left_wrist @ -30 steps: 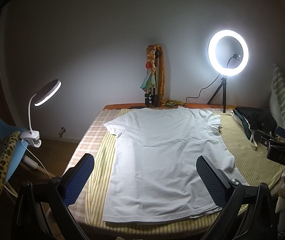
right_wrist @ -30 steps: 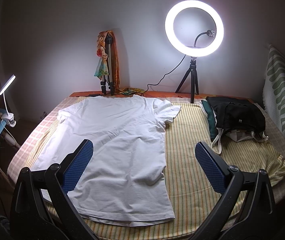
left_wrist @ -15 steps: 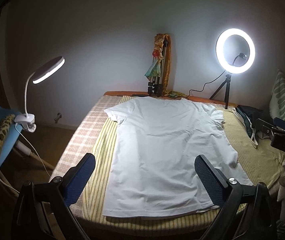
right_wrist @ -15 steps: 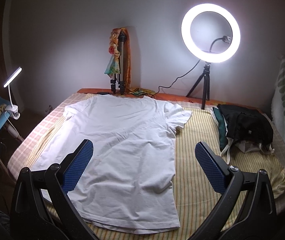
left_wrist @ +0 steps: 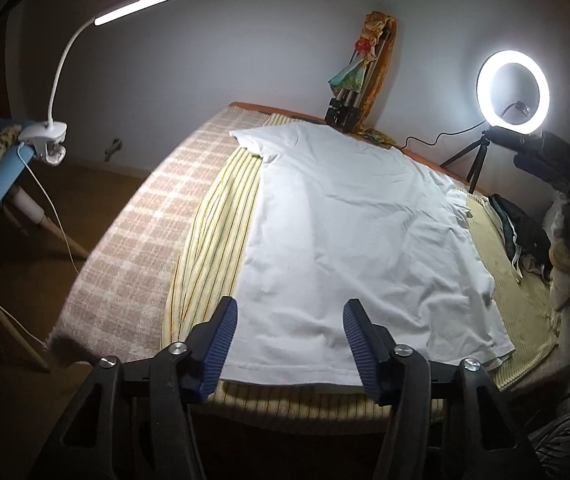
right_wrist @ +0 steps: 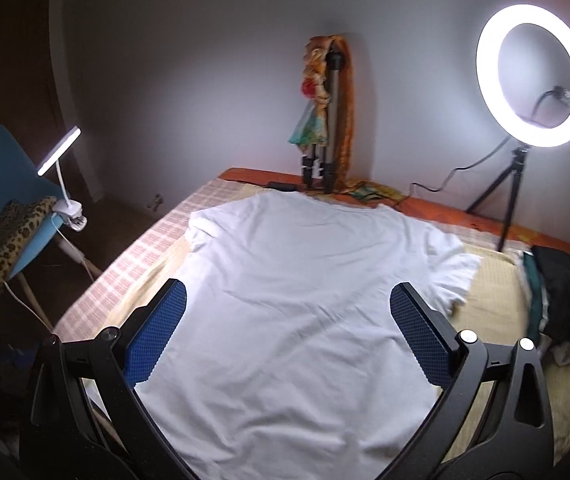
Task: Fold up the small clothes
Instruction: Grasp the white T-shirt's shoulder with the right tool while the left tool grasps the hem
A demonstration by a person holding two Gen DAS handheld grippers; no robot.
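Observation:
A white T-shirt lies spread flat on the bed, collar toward the far wall, hem toward me. It also shows in the right wrist view. My left gripper is open and empty, its blue pads just above the shirt's near-left hem corner. My right gripper is open wide and empty, hovering over the middle of the shirt. Part of the right gripper's body shows at the right edge of the left wrist view.
The bed has a yellow striped sheet and a checked blanket on the left. A ring light, a draped tripod, a clip lamp on a blue chair and dark clothes surround the shirt.
My left gripper has moved left and down toward the shirt's near-left hem, and its jaws have narrowed. My right gripper has moved left and forward, over the shirt's middle.

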